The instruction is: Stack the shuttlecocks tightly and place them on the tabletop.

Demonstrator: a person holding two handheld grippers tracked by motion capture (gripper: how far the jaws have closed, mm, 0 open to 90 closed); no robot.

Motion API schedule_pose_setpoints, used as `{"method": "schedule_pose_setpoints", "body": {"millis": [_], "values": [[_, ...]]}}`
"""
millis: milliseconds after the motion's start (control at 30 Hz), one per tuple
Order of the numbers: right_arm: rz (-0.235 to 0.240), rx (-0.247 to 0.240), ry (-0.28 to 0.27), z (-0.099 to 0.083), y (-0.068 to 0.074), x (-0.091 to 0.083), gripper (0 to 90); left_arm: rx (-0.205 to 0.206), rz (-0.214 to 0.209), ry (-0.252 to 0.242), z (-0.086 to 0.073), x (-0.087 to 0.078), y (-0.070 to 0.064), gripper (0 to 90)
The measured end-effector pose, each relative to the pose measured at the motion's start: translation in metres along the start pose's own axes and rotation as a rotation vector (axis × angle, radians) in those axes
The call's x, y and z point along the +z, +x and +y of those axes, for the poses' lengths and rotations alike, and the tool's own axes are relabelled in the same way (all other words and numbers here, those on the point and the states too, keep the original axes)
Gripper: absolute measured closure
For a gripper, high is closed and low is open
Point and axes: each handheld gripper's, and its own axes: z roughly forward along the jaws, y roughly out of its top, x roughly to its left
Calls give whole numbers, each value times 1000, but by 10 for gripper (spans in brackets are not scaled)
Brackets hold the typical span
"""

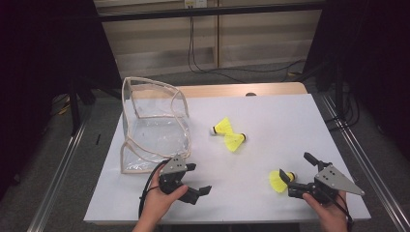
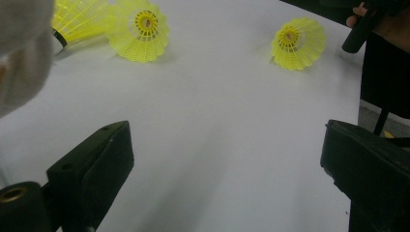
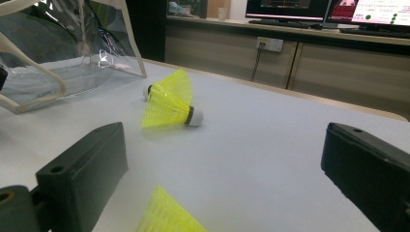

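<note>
On the table (image 1: pixel 270 145), empty clear bag (image 1: pixel 154 128); three shuttlecocks (image 1: pixel 231 135) outside; both grippers (image 1: pixel 193 181) wide.

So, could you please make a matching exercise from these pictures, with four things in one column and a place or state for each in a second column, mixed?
Things:
1. clear plastic pouch with beige edging
2. pair of yellow plastic shuttlecocks
3. single yellow plastic shuttlecock
4. left gripper

Places or states:
A. lying just in front of the right gripper
B. open, holding nothing
C. standing at the table's far left
D. touching each other at mid table

Pairs: 1-C, 2-D, 3-A, 4-B
</note>
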Motion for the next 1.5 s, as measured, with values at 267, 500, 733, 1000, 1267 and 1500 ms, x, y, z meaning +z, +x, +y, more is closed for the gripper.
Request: {"method": "schedule_pose_setpoints", "body": {"millis": [267, 500, 733, 1000, 1267, 1500], "values": [[4, -1, 1, 0, 0, 1, 21, -3, 21, -7, -5, -12, 4, 43], [3, 1, 2, 0, 0, 1, 21, 5, 32, -13, -7, -20, 8, 41], [3, 2, 3, 0, -1, 1, 21, 4, 35, -18, -9, -26, 11, 41], [1, 1, 4, 0, -1, 1, 21, -12, 50, -24, -13, -33, 16, 38], [4, 0, 4, 0, 0, 1, 21, -13, 70, -38, -16, -42, 21, 37], [5, 0, 3, 0, 0, 1, 21, -15, 81, -46, -18, -46, 24, 37]]}}
